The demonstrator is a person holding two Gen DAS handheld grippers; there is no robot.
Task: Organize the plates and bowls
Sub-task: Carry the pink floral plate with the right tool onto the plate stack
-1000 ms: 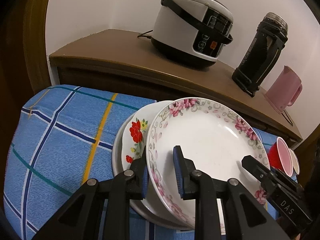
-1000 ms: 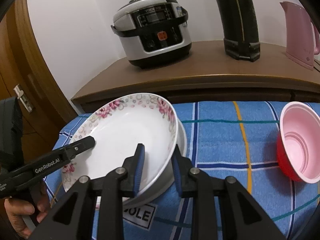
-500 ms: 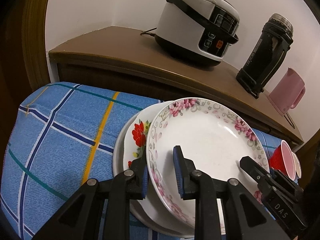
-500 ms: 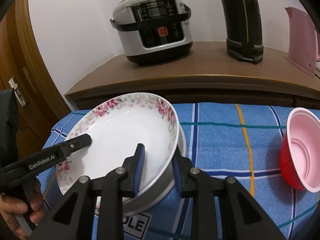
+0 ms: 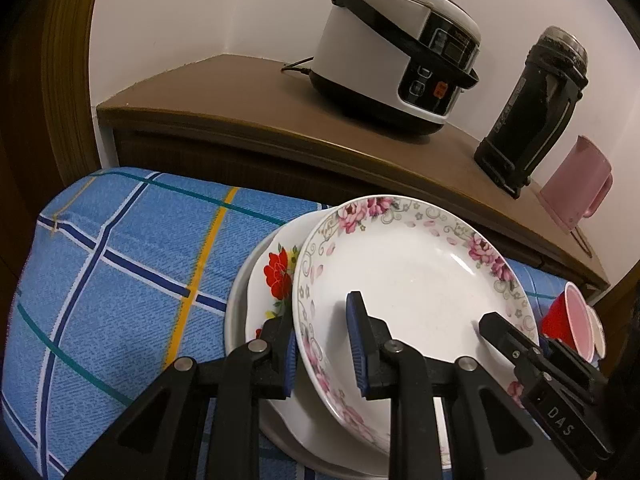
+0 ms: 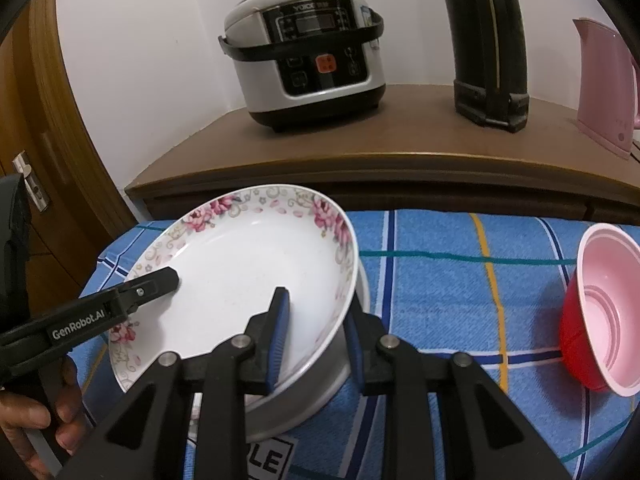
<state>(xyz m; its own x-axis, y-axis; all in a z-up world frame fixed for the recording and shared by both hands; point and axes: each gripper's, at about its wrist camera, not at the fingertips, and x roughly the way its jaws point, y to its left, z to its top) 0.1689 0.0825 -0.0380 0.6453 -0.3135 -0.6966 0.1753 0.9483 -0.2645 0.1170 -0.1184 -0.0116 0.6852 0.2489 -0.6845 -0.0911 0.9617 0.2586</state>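
Left wrist view: I see the pink-flowered plate (image 5: 412, 292) tilted, raised above the red-flowered plate (image 5: 276, 280), which lies in a metal pan (image 5: 236, 320) on the desk with the blue checked cloth (image 5: 120, 264).
Left tongs (image 5: 320, 344): I have them closed on the near-left rim of the pink-flowered plate, one pad under, one inside.
Right tongs (image 6: 316, 328): clamped on the opposite rim of the same plate, one pad inside, one outside.
Nearby: a red cup with pink lining (image 6: 596, 316) lies on its side on the cloth, well apart from the stack; the rice cooker (image 6: 304, 68), black flask (image 6: 488, 44) and pink kettle (image 6: 604, 84) stand behind on the wooden cabinet (image 6: 360, 160).
Risk: glazed rim, narrow pads; if my hands drift apart or twist unevenly, I judge the plate could slip and drop onto the red-flowered one and chip it.
Risk two: lowering it tilted could catch its edge on the pan rim.
Change: compared with a second ago both grips match, and the plate looks a little higher over the stack.
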